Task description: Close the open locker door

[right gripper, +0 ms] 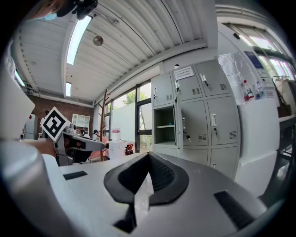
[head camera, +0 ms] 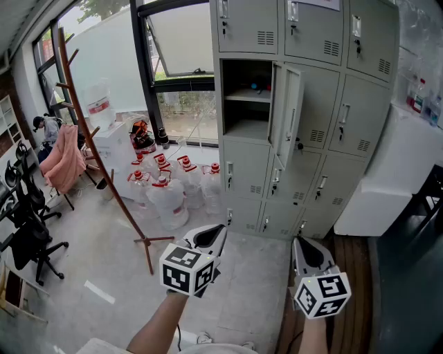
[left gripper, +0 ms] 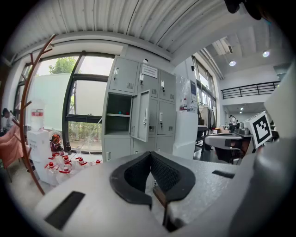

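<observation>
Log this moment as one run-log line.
locker door: open | left gripper: shut, empty | right gripper: shut, empty | contact with door: none

Grey locker door [head camera: 287,114] open, swung out to right of its compartment [head camera: 247,97]. Handle and key on door front. Shelf inside, small items on it.

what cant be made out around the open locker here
Items inside the open locker: too small in every view to name.
Notice on the top locker: cut by the head view's top edge, too small to read in the gripper views.
Bottles far right: blurred, head view.
</observation>
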The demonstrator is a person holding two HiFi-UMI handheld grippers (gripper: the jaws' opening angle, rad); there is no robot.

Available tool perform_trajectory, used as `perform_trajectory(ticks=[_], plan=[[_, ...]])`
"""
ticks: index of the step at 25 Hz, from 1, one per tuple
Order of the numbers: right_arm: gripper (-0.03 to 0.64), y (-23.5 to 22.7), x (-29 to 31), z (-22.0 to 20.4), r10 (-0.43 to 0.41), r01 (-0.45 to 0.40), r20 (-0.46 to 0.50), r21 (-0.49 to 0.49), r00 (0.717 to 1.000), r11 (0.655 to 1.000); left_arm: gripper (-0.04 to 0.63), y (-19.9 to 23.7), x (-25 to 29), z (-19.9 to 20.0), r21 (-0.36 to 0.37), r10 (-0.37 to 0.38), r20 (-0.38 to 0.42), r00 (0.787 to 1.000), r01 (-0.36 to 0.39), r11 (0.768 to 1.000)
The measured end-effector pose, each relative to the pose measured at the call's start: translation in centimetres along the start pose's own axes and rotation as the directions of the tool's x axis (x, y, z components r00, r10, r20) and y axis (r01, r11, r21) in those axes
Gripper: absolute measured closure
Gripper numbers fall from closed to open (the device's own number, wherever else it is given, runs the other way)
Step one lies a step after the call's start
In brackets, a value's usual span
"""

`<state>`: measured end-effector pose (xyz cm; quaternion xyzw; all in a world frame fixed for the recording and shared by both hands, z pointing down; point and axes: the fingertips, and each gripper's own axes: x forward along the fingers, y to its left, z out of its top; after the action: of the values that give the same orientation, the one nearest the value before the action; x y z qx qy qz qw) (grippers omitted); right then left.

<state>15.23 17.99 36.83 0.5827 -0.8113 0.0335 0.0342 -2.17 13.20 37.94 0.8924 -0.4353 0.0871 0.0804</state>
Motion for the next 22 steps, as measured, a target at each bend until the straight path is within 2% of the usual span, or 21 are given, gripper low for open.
perform_trajectory(ticks=[8,22], plan=[[0.612,-1.3,-1.2,-0.4,0.010,-0.010,-0.003,0.018,1.000,1.000,0.588,-2.0,0.2,-0.1,0.008,0.007,-0.010,1.000,-0.006,1.000],[0.612,-3.7,-2.6,-0.4,0.083,-0.084,0.019,0.028,0.996,0.996,0.588,-5.9,0.7,-0.1,0.015,0.042,-0.013,0.999,-0.042,0.999]])
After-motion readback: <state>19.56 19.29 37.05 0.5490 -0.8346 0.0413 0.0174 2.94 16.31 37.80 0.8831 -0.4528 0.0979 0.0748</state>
